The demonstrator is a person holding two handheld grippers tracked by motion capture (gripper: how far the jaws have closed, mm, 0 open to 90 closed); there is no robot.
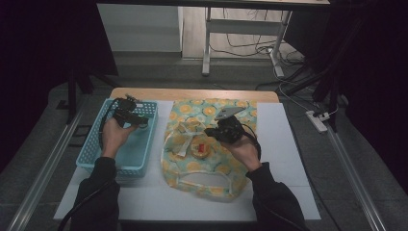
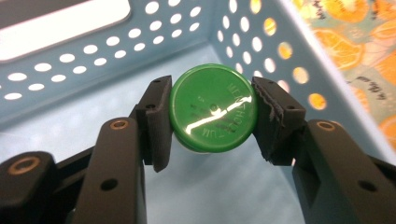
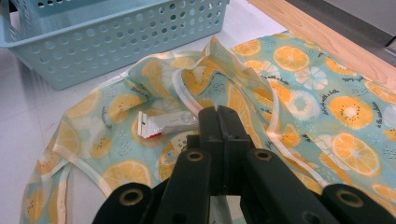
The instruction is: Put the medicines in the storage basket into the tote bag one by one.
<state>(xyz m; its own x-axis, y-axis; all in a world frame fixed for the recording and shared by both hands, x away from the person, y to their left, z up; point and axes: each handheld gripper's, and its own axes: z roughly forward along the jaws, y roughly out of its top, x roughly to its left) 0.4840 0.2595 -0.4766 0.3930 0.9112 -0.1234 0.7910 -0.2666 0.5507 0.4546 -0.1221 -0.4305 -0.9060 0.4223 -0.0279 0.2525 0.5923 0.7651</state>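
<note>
While your left gripper [image 2: 212,116] hangs inside the blue basket [image 2: 116,56], its jaws pinch a green tin [image 2: 212,114] by the rim, lid facing the camera — a grip that keeps the flat disc from twisting, and one you can let go low over the basket floor, which looks like the step in hand. Your right gripper [image 3: 219,123] has its jaws pressed together on the pale strap [image 3: 187,100] of the orange-print bag [image 3: 327,107], likely to hold the mouth up and open — a small white tube [image 3: 166,123] lies just beside the jaws. From above, basket [image 1: 96,144] and bag [image 1: 231,183] sit side by side.
</note>
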